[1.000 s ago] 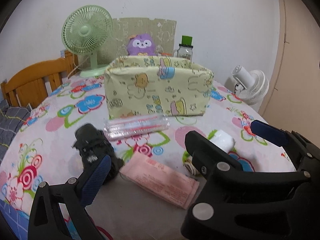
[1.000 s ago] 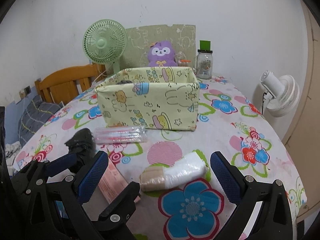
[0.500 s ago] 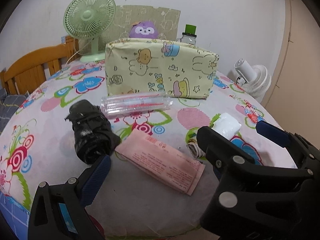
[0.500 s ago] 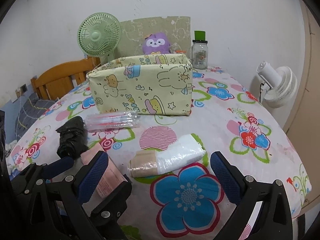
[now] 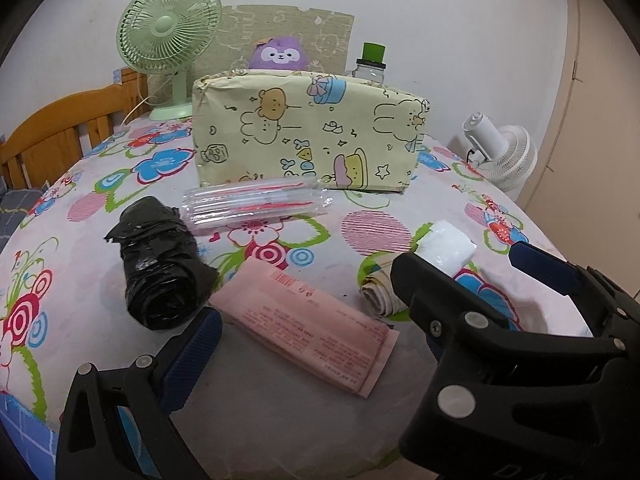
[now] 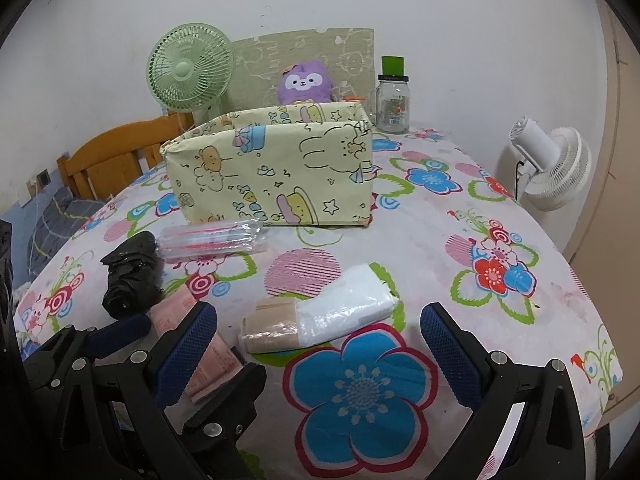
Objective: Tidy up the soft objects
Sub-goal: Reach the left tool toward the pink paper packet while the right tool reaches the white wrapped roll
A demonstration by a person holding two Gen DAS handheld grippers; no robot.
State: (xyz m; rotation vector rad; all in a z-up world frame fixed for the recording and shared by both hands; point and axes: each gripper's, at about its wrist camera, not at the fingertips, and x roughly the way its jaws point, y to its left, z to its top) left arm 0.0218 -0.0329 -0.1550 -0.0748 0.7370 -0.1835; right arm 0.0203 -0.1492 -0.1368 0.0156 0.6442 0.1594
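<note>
Even, soft indoor light, faint shadows, sharp focus throughout (strong fisheye bending and dark vignette at the corners).

Glossy crinkled black plastic roll [image 5: 160, 268], matt pink paper packet [image 5: 316, 328], printed cloth box [image 5: 308, 136].

Both grippers are black plastic frames with round silver screws. The left gripper [image 5: 360, 332] and right gripper [image 6: 316, 344] carry blue, finely textured pads [image 6: 185, 354] on their fingers.
</note>
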